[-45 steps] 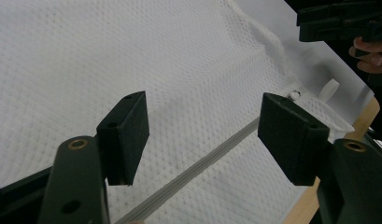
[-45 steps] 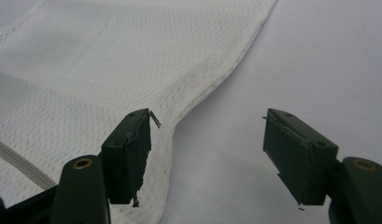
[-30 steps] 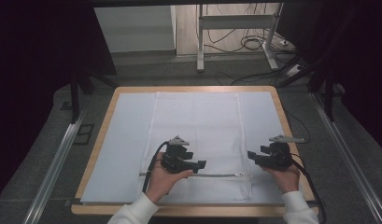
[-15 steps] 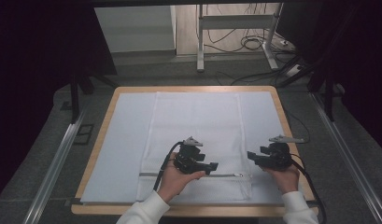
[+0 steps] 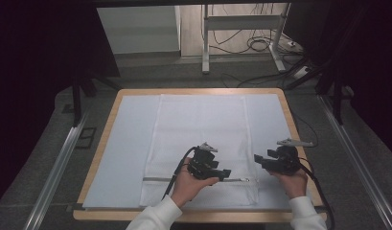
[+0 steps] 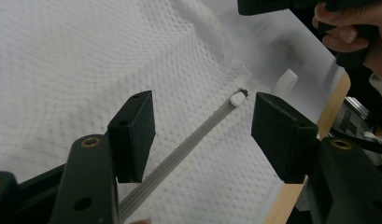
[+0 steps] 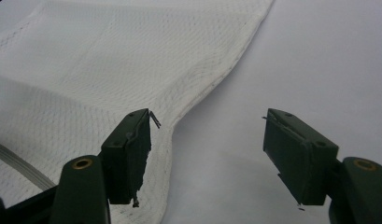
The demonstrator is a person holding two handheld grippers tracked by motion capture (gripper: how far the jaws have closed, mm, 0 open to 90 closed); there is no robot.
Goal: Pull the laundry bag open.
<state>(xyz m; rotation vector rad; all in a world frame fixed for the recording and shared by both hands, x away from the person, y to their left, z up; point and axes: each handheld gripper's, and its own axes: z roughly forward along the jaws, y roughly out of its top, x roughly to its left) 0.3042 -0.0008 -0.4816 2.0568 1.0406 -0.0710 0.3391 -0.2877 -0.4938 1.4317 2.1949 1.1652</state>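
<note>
A: Where's the mesh bag (image 5: 201,143)?
B: Flat on the pale sheet (image 5: 126,143) covering the table (image 5: 103,123), its grey zipper (image 6: 188,147) running along the near end; the white slider (image 6: 236,98) sits at the zipper's right-hand end

A: And the left gripper (image 5: 217,168)?
B: Poised over the zipper, jaws apart and just been closing, the zipper between them but not pinched

A: The right gripper (image 5: 261,160)?
B: Released, jaws wide, holding nothing, at the bag's right edge

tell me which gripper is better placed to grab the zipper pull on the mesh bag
Left. The left gripper has open jaws straddling the zipper, its pull just ahead. The right gripper sits open at the bag's edge.
</note>
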